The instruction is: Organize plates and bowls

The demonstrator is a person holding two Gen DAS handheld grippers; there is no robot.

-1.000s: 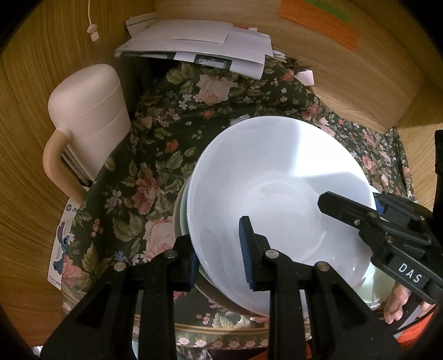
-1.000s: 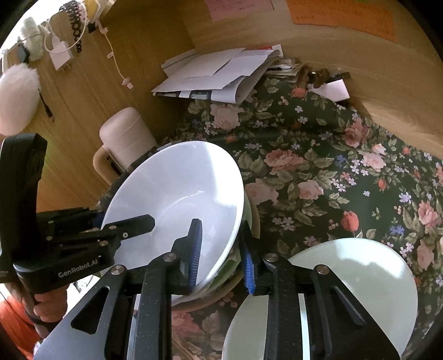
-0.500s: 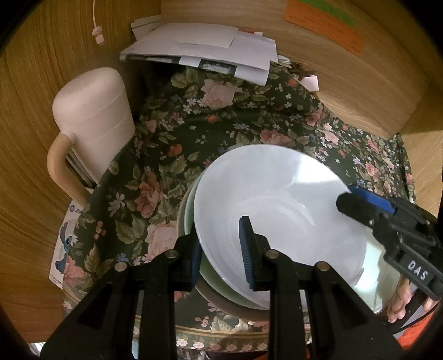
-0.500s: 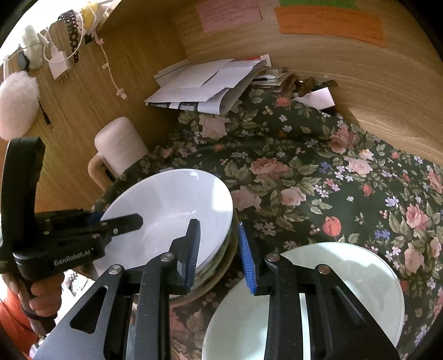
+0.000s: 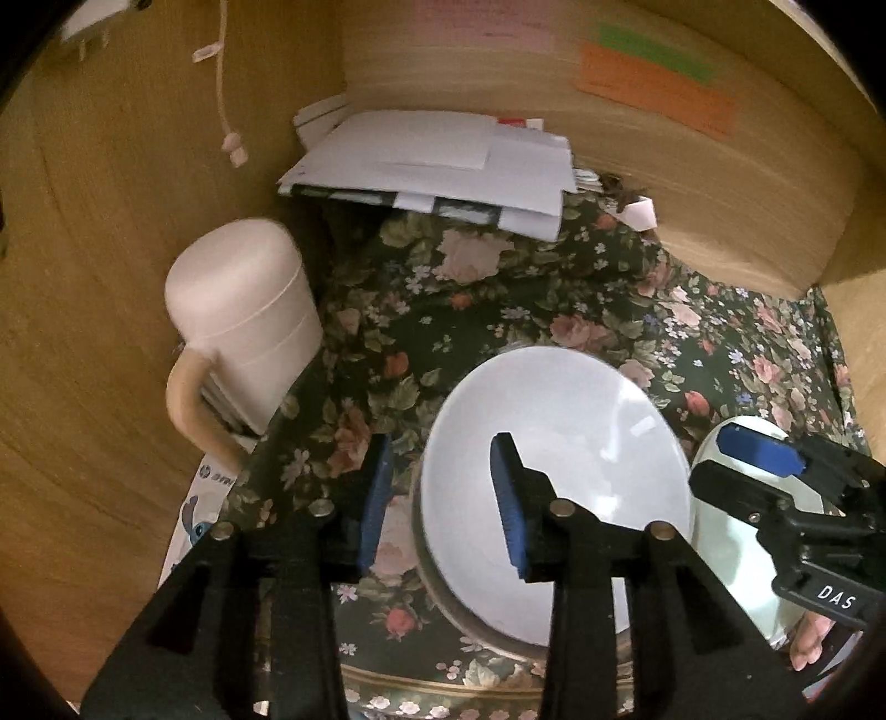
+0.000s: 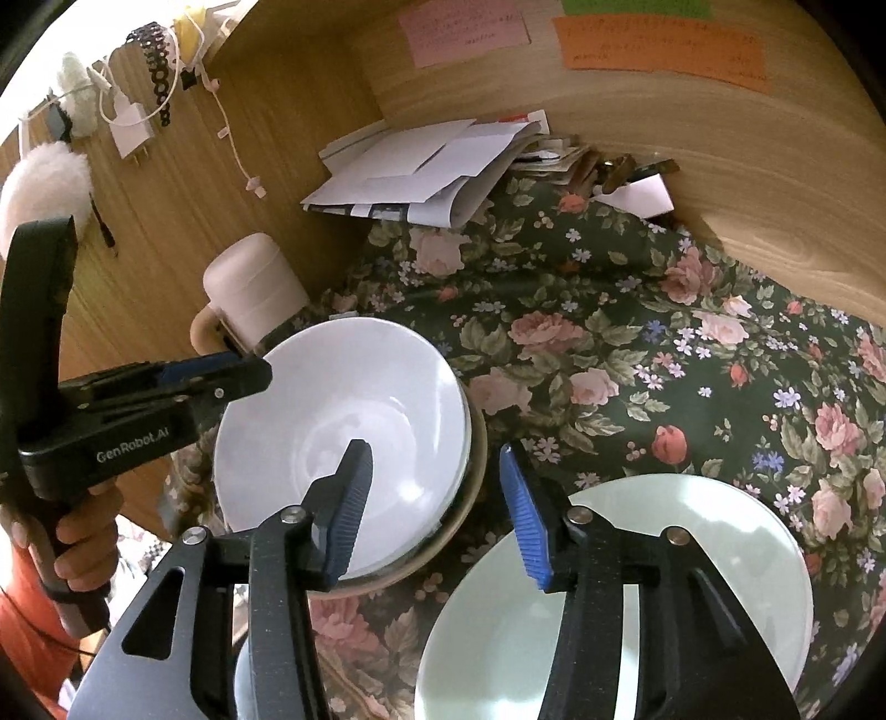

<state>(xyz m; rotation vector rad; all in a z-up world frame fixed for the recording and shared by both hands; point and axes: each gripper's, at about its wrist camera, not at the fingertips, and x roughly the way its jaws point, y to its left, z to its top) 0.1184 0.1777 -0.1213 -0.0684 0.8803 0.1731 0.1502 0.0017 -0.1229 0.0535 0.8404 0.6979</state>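
A white bowl (image 5: 559, 459) (image 6: 338, 426) rests level on a stack with a tan-rimmed dish (image 6: 470, 498) underneath, on the floral cloth. My left gripper (image 5: 440, 498) straddles the bowl's left rim; its jaws are opening and the blue pads stand clear of the rim. My right gripper (image 6: 437, 512) straddles the bowl's right rim the same way, jaws opening, pads not pressing. Each gripper shows in the other's view: the left gripper (image 6: 243, 374) beside the bowl's far-left edge, the right gripper (image 5: 714, 462) at the right. A pale green plate (image 6: 664, 559) (image 5: 731, 548) lies to the right of the stack.
A pink lidded mug (image 5: 243, 321) stands left of the stack against the wooden wall. A pile of papers (image 5: 437, 166) fills the back corner. Sticky notes (image 6: 659, 44) hang on the back wall. A hand (image 6: 83, 548) holds the left gripper's handle.
The white bowl, held tilted by both grippers, came down flat onto the stack. Both grippers then let go of its rim and their jaws spread apart.
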